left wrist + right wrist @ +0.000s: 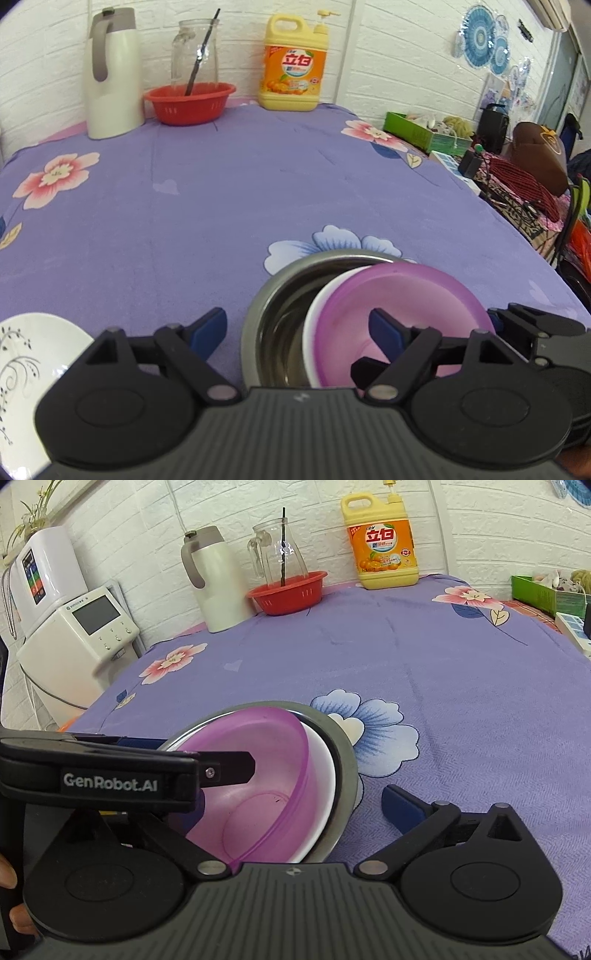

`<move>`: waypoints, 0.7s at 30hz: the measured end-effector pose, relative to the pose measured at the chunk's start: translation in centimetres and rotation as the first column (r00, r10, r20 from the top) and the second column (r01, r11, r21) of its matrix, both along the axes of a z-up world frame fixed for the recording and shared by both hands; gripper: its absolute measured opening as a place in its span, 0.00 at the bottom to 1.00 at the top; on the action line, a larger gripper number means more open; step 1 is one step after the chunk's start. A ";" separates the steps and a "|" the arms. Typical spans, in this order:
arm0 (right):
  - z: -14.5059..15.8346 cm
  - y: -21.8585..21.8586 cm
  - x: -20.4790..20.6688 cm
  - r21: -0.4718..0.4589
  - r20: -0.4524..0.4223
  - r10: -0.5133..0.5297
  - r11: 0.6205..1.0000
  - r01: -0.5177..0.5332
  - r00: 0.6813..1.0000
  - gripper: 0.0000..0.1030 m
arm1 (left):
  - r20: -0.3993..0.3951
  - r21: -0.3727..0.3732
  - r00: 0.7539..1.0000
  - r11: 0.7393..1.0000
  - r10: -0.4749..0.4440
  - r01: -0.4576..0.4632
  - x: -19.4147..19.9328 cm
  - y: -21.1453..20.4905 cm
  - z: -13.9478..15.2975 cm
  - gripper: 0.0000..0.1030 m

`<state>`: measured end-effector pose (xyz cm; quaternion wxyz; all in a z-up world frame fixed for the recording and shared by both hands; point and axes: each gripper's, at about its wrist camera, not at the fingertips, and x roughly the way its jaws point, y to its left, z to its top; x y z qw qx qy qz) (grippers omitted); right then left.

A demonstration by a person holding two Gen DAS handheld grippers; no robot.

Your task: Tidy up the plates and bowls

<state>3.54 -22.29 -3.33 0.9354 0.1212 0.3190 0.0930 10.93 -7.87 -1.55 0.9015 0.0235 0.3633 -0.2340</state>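
Note:
A purple plastic bowl sits tilted inside a white bowl, both nested in a steel bowl on the purple flowered cloth. My left gripper is open, its right finger inside the purple bowl and its left finger outside the steel bowl. In the right wrist view the purple bowl, white bowl and steel bowl lie before my open right gripper. The left gripper's body crosses that view. A white patterned plate lies at the lower left.
At the back stand a white thermos, a glass jar in a red basket, and a yellow detergent jug. White appliances stand off the table's left. A cluttered side table is on the right.

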 end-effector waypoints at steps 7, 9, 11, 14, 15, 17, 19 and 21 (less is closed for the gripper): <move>0.9 -0.1 -0.7 0.013 -0.022 -0.018 1.000 0.018 1.000 1.00 | -0.043 -0.015 0.999 1.000 -0.013 0.012 1.0 0.4 -0.2 0.79; 1.1 0.0 -0.9 -0.012 -0.017 -0.015 1.000 0.015 1.000 1.00 | -0.058 -0.015 0.998 1.000 -0.011 0.010 1.3 0.4 -0.5 0.77; 1.0 0.1 -0.8 -0.031 -0.013 -0.016 0.999 0.016 1.000 1.00 | -0.062 -0.012 0.998 1.000 -0.010 0.009 1.3 0.3 -0.6 0.76; 0.5 0.0 -0.6 0.007 -0.027 -0.011 1.000 0.012 1.000 1.00 | -0.073 -0.019 0.997 1.000 -0.012 0.010 1.2 0.3 -0.8 0.74; 0.5 0.0 -0.6 0.018 -0.025 -0.008 1.000 0.009 1.000 0.93 | -0.080 -0.031 0.997 0.999 -0.016 0.013 1.2 0.4 -0.8 0.70; 0.6 0.2 -0.8 0.018 -0.018 -0.024 1.000 0.024 1.000 0.77 | -0.115 -0.083 0.993 0.997 -0.003 -0.007 1.1 0.7 -1.0 0.62; 0.6 0.3 -0.8 0.012 -0.018 -0.037 0.999 0.037 0.999 0.75 | -0.137 -0.113 0.990 0.993 0.024 -0.040 0.9 0.8 -1.0 0.56; 0.8 0.5 -0.8 0.007 -0.031 -0.062 0.998 0.062 0.998 0.75 | -0.172 -0.141 0.984 0.987 0.049 -0.073 0.9 0.8 -0.9 0.53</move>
